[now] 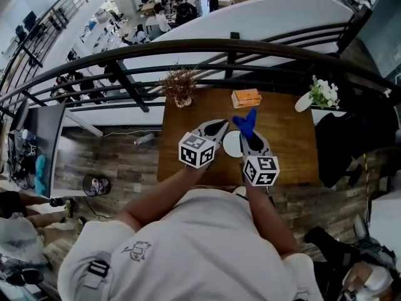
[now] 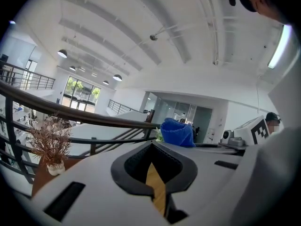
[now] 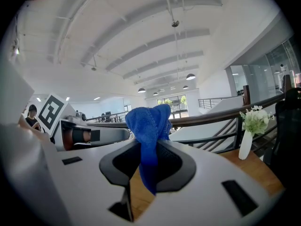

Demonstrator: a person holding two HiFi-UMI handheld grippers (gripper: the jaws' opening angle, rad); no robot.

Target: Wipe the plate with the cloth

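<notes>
The white plate [image 1: 232,145] lies on the wooden table [image 1: 291,140], partly hidden under my two raised grippers. My right gripper [image 1: 245,129] is shut on the blue cloth [image 1: 245,123], which sticks up from the jaws and hangs down between them [image 3: 148,135]. My left gripper [image 1: 217,128] is shut with nothing in it, just left of the right one and above the plate's left edge. In the left gripper view its jaws [image 2: 153,149] meet, with the blue cloth [image 2: 178,132] beyond them. Both grippers point nearly level, above the table.
A dried plant in a small pot [image 1: 180,86], an orange box [image 1: 245,98] and a white vase of flowers [image 1: 321,95] stand along the table's far side. A black railing [image 1: 188,46] runs behind the table. A dark chair [image 1: 351,137] is at the right.
</notes>
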